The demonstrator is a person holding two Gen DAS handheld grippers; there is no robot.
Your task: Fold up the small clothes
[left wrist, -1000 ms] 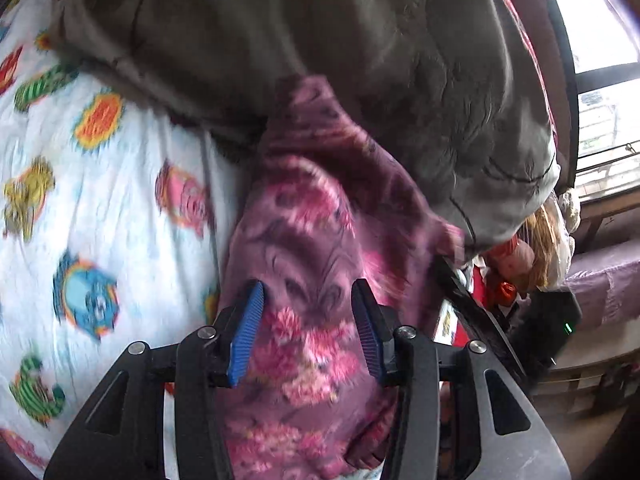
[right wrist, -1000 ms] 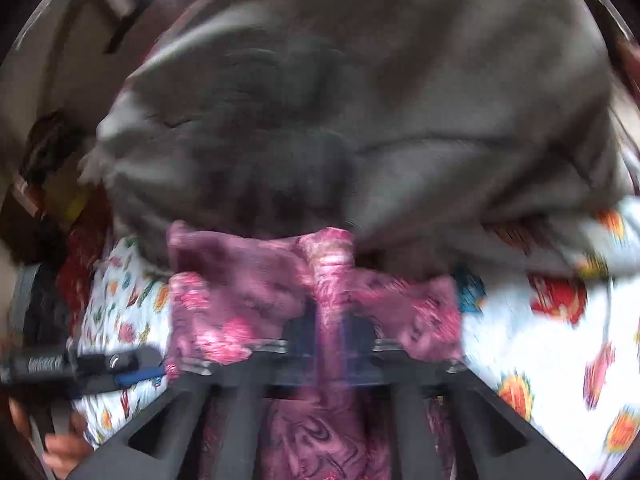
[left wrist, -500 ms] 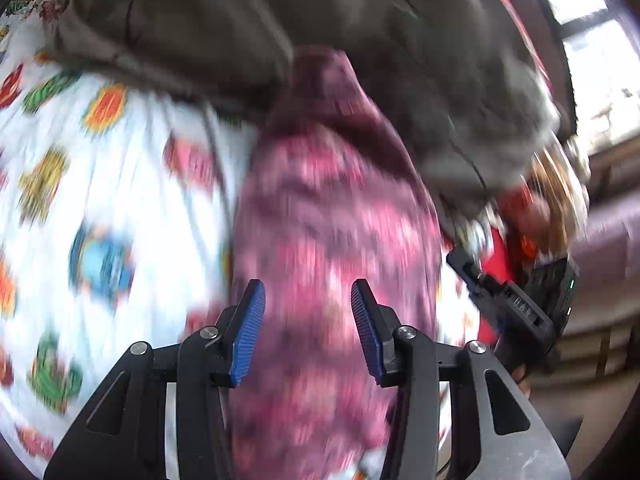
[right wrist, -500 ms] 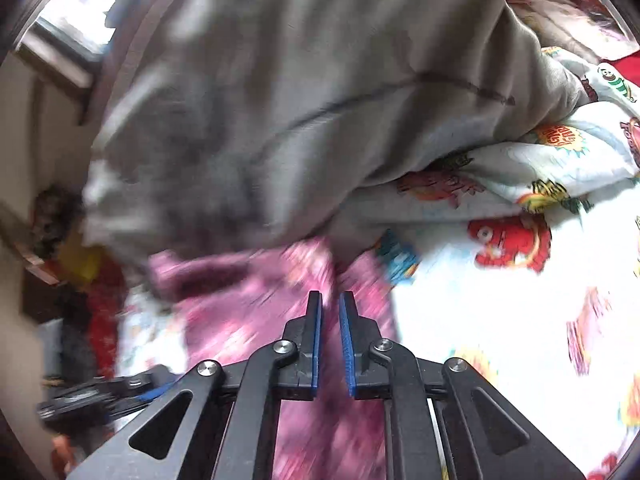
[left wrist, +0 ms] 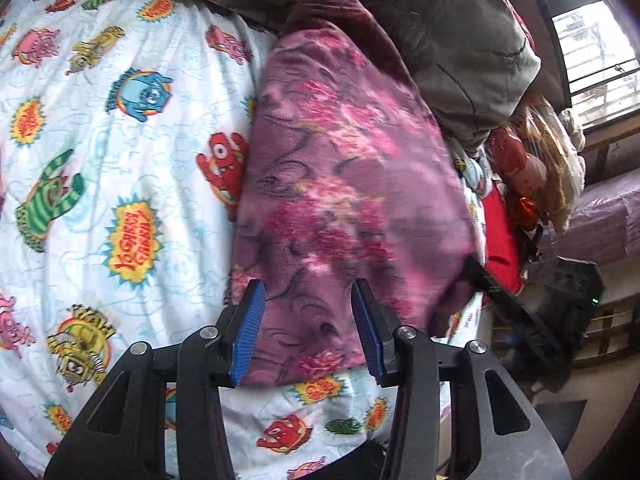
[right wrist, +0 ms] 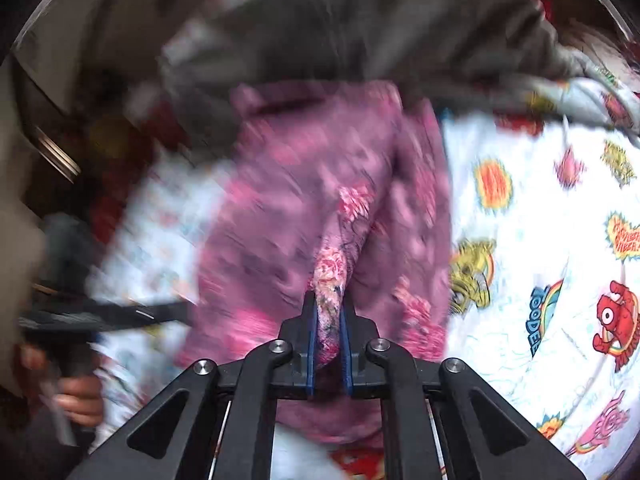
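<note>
Right gripper: blue pads have just been closing and now pinch a raised fold of the purple floral fleece garment.
Left gripper: jaws part-way apart over the garment's near hem, pads clear of the cloth.
Garment: lies lengthwise on the white cartoon-print bedsheet.
Behind: crumpled grey blanket against the garment's far end.
Far right: window.
</note>
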